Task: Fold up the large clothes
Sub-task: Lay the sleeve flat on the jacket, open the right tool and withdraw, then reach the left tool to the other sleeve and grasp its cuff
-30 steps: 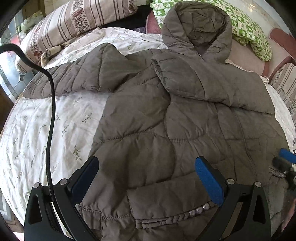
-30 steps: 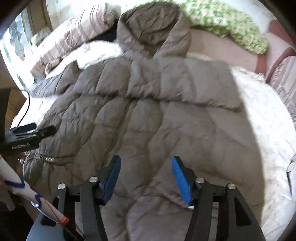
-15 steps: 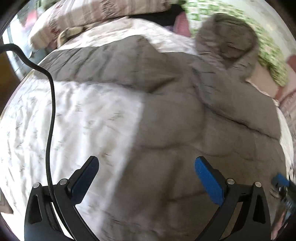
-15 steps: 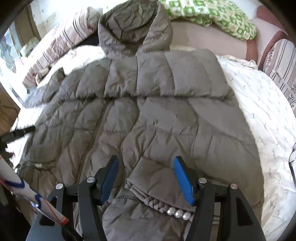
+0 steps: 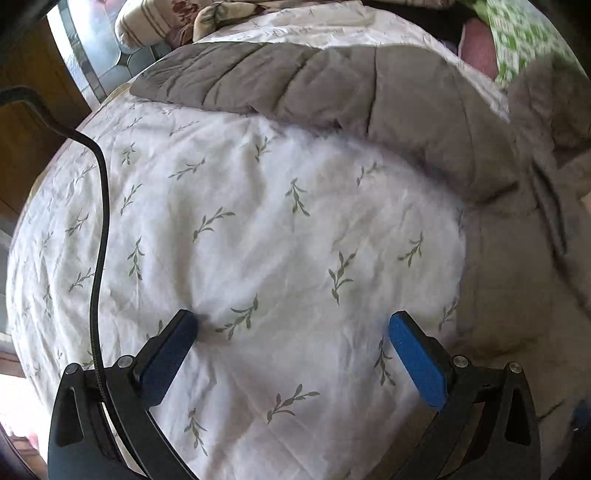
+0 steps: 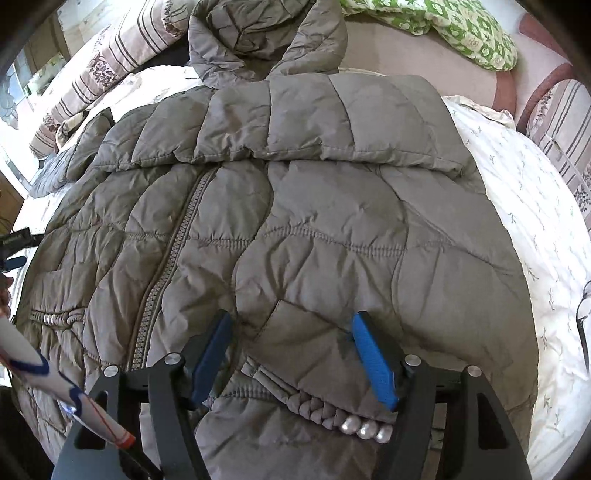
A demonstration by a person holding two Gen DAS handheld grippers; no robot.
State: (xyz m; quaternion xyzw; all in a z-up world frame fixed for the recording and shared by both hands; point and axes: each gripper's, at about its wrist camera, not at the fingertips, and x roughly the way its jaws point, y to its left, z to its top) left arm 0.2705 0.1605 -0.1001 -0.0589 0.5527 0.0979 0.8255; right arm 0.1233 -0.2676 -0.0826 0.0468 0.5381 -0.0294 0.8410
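A large grey quilted hooded jacket (image 6: 295, 206) lies front-up on the bed, zipper (image 6: 173, 258) closed, hood at the far end. Its right sleeve is folded across the chest. My right gripper (image 6: 291, 332) is open, its jaws low over the pocket flap (image 6: 317, 354) near the hem. In the left wrist view, the jacket's other sleeve (image 5: 295, 77) stretches out across the far side and the body (image 5: 517, 258) lies at the right. My left gripper (image 5: 295, 328) is open and empty over the bare sheet, left of the jacket.
The bed has a white leaf-print sheet (image 5: 240, 240). Striped pillows (image 6: 110, 55) lie at the far left, a green patterned pillow (image 6: 461, 29) at the far right. A black cable (image 5: 99, 221) hangs by the left gripper. A wooden frame (image 5: 33, 110) stands left.
My left gripper has swung left off the jacket's body to over the bare sheet near the spread sleeve. My right gripper has moved lower and closer to the pocket flap.
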